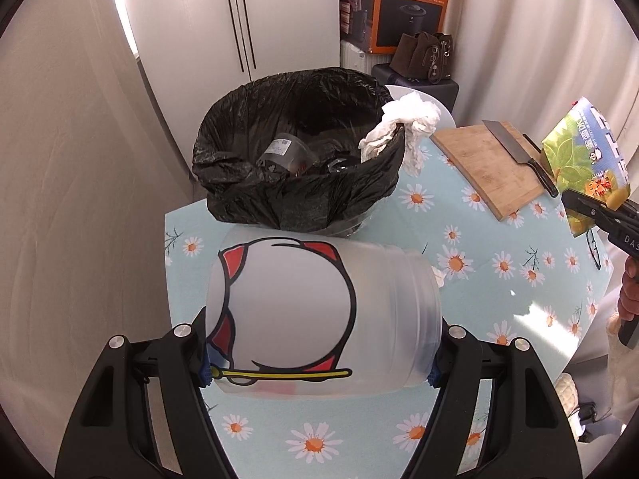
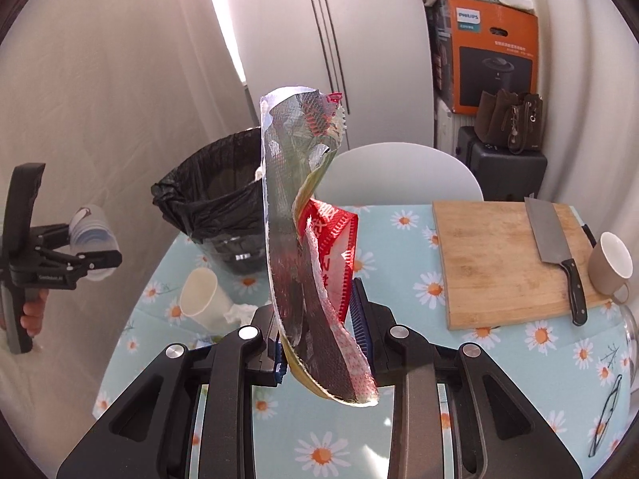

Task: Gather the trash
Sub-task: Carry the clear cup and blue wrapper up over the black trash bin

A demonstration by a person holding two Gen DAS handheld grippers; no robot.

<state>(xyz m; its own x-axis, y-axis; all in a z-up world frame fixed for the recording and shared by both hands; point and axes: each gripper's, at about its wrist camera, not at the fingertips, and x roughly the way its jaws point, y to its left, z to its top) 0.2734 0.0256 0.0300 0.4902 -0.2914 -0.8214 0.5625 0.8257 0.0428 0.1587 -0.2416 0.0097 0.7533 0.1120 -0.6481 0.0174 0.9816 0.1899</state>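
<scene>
My left gripper [image 1: 319,363] is shut on a translucent plastic cup [image 1: 311,311] with a cartoon print, held sideways above the daisy tablecloth [image 1: 459,263]. Just beyond it stands the trash bin [image 1: 295,151] lined with a black bag, with bottles inside and a white tissue [image 1: 399,127] draped over its rim. My right gripper [image 2: 323,343] is shut on an empty, torn snack wrapper [image 2: 303,239] that stands upright in the air. In the right wrist view the left gripper [image 2: 92,243] with the cup [image 2: 92,231] hovers left of the bin [image 2: 215,199].
A paper cup [image 2: 203,295] lies on its side by a crumpled tissue [image 2: 239,313] in front of the bin. A cutting board [image 2: 507,263] with a cleaver [image 2: 555,247] and a beige mug [image 2: 611,263] occupy the right. A white chair [image 2: 399,175] stands behind the table.
</scene>
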